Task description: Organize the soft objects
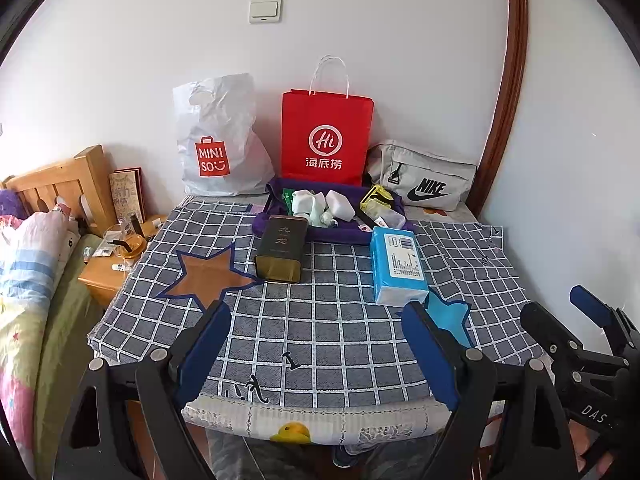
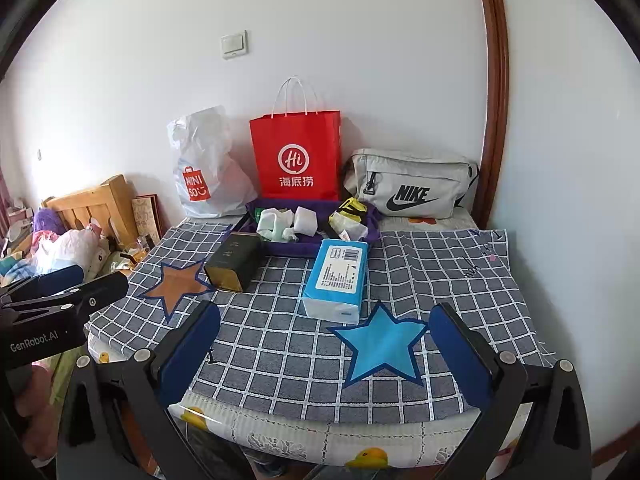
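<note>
Two grippers, left [image 1: 316, 344] and right [image 2: 326, 344], both spread wide, holding nothing. Ahead: one tissue pack [image 2: 336, 280], one tin [image 1: 280, 254], one purple tray [image 1: 340, 236], three bags behind.

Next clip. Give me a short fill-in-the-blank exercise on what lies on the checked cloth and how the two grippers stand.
1. The blue tissue pack lies just behind the ____ star patch.
2. The dark tin lies on its side next to the ____ star patch.
3. The bag standing upright between the white Miniso bag and the grey Nike pouch is ____ in colour.
4. The left gripper and right gripper are both ____ and hold nothing.

Missing words: blue; brown; red; open
</note>
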`<state>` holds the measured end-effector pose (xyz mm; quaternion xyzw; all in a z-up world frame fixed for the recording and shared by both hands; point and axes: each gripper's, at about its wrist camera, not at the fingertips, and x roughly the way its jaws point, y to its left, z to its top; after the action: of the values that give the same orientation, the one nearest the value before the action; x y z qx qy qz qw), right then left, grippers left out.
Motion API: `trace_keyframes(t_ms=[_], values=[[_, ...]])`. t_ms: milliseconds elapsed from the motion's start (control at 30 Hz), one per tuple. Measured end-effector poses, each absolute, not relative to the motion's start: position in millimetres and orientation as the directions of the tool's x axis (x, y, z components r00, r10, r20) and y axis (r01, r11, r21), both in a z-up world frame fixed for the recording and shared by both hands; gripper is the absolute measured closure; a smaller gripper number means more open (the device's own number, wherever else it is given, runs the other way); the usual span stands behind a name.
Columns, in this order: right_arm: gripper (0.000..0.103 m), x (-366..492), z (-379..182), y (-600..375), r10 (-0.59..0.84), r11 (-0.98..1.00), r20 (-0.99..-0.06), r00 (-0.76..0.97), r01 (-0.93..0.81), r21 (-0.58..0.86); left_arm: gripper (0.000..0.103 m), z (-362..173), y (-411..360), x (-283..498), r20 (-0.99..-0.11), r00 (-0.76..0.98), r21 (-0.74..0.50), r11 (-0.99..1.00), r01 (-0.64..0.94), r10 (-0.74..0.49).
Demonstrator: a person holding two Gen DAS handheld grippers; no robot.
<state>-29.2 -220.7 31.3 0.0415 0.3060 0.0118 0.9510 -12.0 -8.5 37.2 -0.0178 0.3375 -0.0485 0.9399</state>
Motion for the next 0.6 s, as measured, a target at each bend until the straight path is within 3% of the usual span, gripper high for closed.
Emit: trace_keyframes(t_ms=[600], values=[[0.000, -34.1, 35.5, -221.3, 0.044, 0.996, -0.570, 0.821, 0.007, 0.087, 0.016, 37.4, -8.4, -13.3, -0.630, 0.769, -0.068, 0.994, 0.083, -0.107]])
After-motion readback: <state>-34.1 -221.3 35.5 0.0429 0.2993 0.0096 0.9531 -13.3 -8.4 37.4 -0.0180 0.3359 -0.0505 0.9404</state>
